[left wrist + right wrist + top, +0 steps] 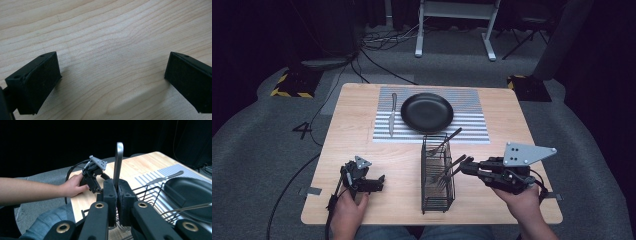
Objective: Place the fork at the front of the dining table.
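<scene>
The fork [451,169] stands in the near part of the black wire cutlery basket [437,192], its handle leaning toward the right claw [466,165]; in the right gripper view that handle [118,162] rises upright from between the jaws, which are pressed tight against it; the basket sits toward the front of a pale wood worktop [352,135], just in front of a grey-and-white striped placemat [472,117]; the worktop stands on grey carpet in a dark room, with cables on the floor, yellow-and-black striped blocks at its far corners and a white frame further back; the left claw [379,181] rests low over bare wood at the front left, well apart from the basket, and its own view shows the jaws spread wide with nothing but woodgrain between them [112,77]; a second fork [446,141] leans out of the basket's far end toward the mat; a black plate [427,112] lies on the mat, and a table knife [392,115] lies just beside the plate on its left, pointing along the mat's depth
</scene>
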`<state>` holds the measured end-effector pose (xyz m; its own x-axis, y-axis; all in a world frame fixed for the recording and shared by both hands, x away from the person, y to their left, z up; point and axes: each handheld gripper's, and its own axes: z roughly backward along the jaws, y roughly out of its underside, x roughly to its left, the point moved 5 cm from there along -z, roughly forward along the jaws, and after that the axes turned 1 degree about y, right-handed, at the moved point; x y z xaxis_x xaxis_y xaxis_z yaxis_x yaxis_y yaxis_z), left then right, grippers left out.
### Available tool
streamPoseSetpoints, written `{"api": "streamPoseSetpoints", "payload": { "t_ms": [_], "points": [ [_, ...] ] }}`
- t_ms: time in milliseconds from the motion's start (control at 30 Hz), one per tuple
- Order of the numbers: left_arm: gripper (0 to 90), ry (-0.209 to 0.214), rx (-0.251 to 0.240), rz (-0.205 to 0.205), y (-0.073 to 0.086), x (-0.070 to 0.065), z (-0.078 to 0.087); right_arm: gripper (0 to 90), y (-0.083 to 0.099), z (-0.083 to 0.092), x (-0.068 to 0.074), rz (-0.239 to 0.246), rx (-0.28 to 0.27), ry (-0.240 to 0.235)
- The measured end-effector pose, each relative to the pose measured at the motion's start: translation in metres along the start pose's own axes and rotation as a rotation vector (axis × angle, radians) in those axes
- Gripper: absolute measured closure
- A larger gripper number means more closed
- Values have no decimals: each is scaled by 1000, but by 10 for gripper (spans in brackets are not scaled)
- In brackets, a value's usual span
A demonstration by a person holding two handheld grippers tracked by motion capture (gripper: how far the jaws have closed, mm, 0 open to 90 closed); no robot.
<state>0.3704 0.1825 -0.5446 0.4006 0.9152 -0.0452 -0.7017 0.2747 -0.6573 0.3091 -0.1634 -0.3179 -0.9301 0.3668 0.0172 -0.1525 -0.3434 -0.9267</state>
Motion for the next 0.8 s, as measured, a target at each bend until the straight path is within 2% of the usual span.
{"api": "streamPoseSetpoints", "payload": {
  "t_ms": [133, 633, 800],
  "points": [
    [2, 0, 0, 0, 0, 0, 0, 866, -7, 10, -3, 4, -4, 7],
    [2, 0, -1, 1, 0, 0, 0, 866, -15, 53, -26, -10, -19, 83],
    [2, 0, -1, 1, 0, 0, 0, 866, -13, 62, -39, -38, -23, 105]
  ]
}}
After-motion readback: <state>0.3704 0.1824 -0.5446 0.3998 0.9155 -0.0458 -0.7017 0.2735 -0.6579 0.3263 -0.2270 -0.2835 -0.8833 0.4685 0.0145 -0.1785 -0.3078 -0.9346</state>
